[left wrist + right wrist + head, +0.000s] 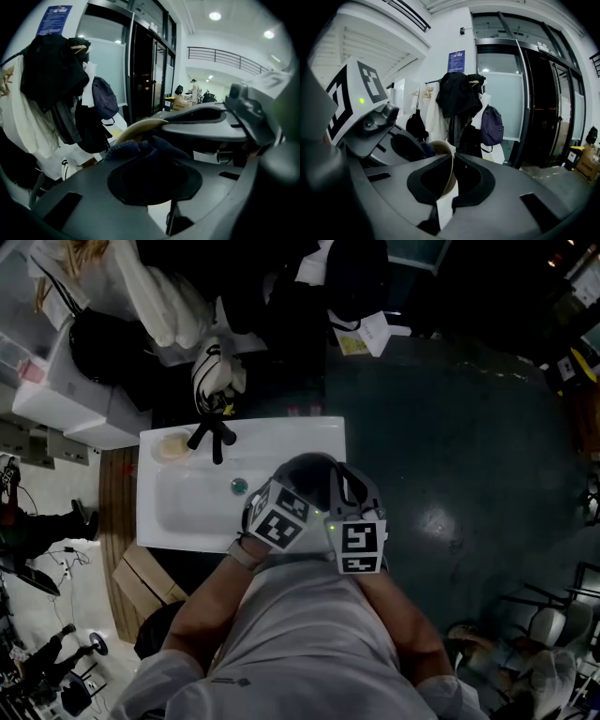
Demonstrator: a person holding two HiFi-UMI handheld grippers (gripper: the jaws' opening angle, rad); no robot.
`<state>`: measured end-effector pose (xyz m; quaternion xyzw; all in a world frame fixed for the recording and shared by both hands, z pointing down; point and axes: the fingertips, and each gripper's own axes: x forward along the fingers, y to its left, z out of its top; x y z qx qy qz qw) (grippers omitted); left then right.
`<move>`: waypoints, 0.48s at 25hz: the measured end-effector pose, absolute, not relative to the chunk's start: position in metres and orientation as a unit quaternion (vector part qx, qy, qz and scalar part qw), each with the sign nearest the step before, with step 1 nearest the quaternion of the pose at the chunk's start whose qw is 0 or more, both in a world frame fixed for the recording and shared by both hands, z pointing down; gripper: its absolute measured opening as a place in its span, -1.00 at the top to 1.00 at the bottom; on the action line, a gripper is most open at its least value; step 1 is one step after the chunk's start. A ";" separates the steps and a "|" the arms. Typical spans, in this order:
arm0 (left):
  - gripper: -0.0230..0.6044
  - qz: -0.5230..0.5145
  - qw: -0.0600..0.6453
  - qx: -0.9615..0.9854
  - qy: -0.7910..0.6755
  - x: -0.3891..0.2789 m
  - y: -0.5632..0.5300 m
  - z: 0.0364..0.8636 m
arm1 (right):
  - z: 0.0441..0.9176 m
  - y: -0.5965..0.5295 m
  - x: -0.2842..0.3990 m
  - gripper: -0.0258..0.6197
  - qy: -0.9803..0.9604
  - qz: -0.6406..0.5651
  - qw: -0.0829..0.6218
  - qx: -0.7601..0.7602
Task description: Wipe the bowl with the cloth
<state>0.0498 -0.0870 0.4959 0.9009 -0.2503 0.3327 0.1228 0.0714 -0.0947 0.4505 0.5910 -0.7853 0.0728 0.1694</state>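
No readable text, brand or number in any view. Blue rectangular notice (456, 61) on white wall (440, 40): print too small and blurred to read.

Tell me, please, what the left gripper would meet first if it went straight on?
The bowl, most likely: the cloth in the left gripper lies at its rim, which the right gripper grips.

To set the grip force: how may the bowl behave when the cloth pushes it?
The bowl looks stiff and thin-walled, probably light. Held by the right tongs at one rim point only, it may pivot under the cloth. Its smooth wall could slip.
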 end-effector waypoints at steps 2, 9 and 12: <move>0.71 0.341 0.125 0.902 -0.235 0.053 -0.081 0.500 | 0.450 -0.096 0.076 0.82 -0.782 0.074 0.169 0.596; 0.72 0.383 0.108 0.896 -0.198 0.058 -0.061 0.506 | 0.455 -0.098 0.090 0.82 -0.769 0.078 0.175 0.610; 0.72 0.401 0.087 0.890 -0.201 0.056 -0.062 0.509 | 0.456 -0.095 0.087 0.82 -0.772 0.074 0.180 0.605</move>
